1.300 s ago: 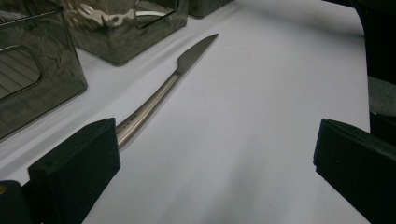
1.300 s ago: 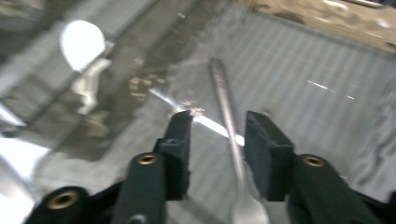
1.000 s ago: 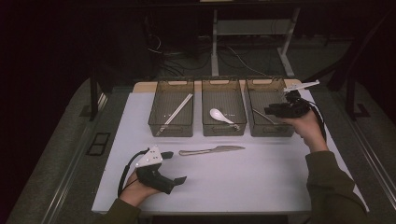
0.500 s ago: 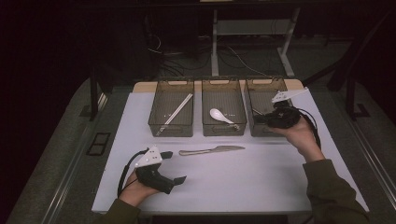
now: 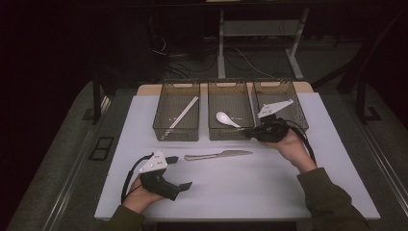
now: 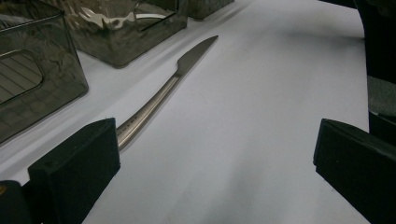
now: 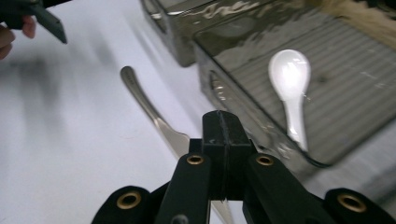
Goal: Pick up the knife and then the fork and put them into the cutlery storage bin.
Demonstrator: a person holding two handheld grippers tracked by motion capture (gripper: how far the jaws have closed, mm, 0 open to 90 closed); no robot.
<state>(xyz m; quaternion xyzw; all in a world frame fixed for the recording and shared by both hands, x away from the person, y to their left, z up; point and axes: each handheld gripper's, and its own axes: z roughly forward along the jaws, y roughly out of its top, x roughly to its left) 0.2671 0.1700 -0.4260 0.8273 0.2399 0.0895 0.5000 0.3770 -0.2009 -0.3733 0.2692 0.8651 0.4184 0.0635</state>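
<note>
While the right tool (image 7: pixel 222 128) is closed on nothing, the knife (image 7: pixel 154 119) lies just beyond its tip.

Black grippers (image 5: pixel 251 133) with brass-ringed screws, grey three-cornered plates, trailing black cables; olive sleeves (image 5: pixel 332 204) on both arms

Dim lab test bench, white table (image 5: pixel 269 187), three clear sorting bins (image 5: pixel 230 132), floor cables (image 5: pixel 202 53), metal stand legs (image 5: pixel 222 43)
</note>
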